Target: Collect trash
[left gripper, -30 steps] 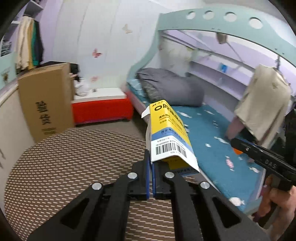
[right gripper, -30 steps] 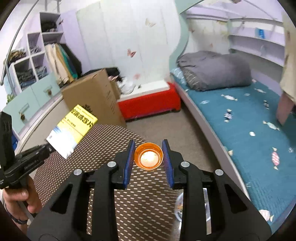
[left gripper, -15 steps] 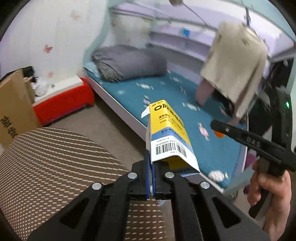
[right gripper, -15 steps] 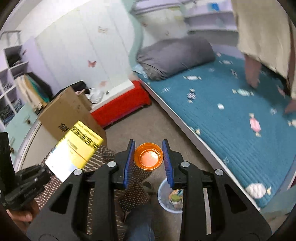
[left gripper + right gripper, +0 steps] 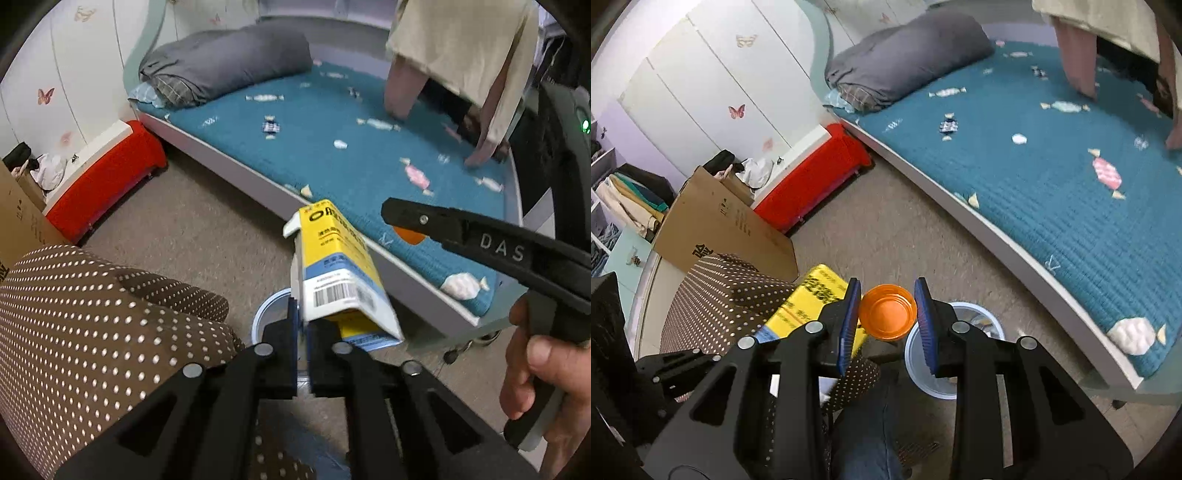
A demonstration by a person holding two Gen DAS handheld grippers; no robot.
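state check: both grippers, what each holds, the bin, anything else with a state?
left gripper: shut on yellow carton
yellow carton: held by one bottom edge, top flap open, above the bin
right gripper: shut on orange cup
orange cup: clamped between the pads, mouth toward the camera, looks empty
bin: on the floor, open top, some trash inside
grey quilt: folded, on the bed

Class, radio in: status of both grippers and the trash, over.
Left gripper shut on yellow carton. Right gripper shut on orange cup. Bin below, nothing blocking.
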